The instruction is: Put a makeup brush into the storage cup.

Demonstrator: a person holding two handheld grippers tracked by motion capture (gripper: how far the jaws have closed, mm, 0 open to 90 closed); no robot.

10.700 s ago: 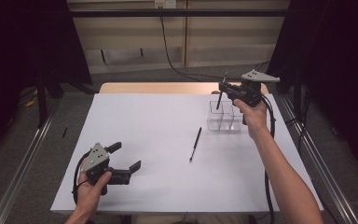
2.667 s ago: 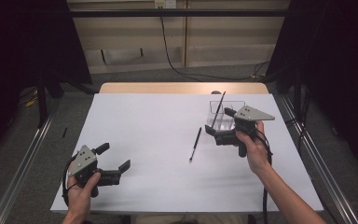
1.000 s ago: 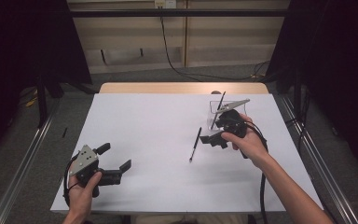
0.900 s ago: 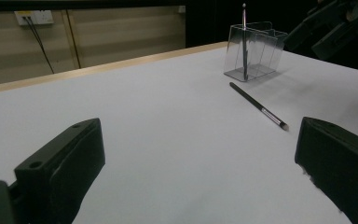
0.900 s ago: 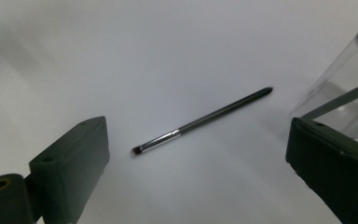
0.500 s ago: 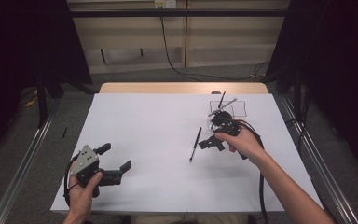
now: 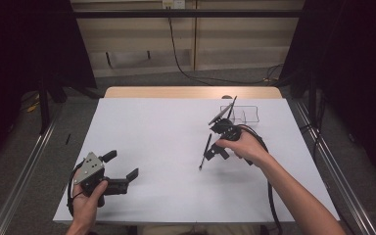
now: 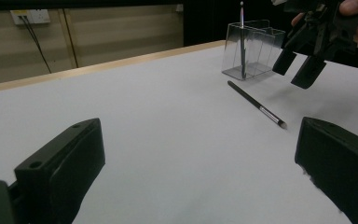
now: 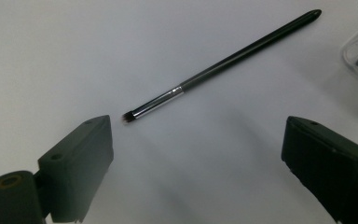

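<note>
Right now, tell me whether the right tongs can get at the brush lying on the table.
Probably yes: the right tongs hover open just above the brush, and nothing lies between them; the clear holder stands off to the side.

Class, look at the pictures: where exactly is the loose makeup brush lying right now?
In the high view the brush lies flat on the white table, right of centre, just below the clear holder, with the open right tongs directly beside it.

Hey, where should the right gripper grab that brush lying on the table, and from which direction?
Probably the black handle, just past the silver ferrule. The brush lies flat on the white table, so come straight down from above with the jaws across its thin, round shaft. The right gripper hangs open over it, and the sides there look free; the clear holder stands past the far end.
</note>
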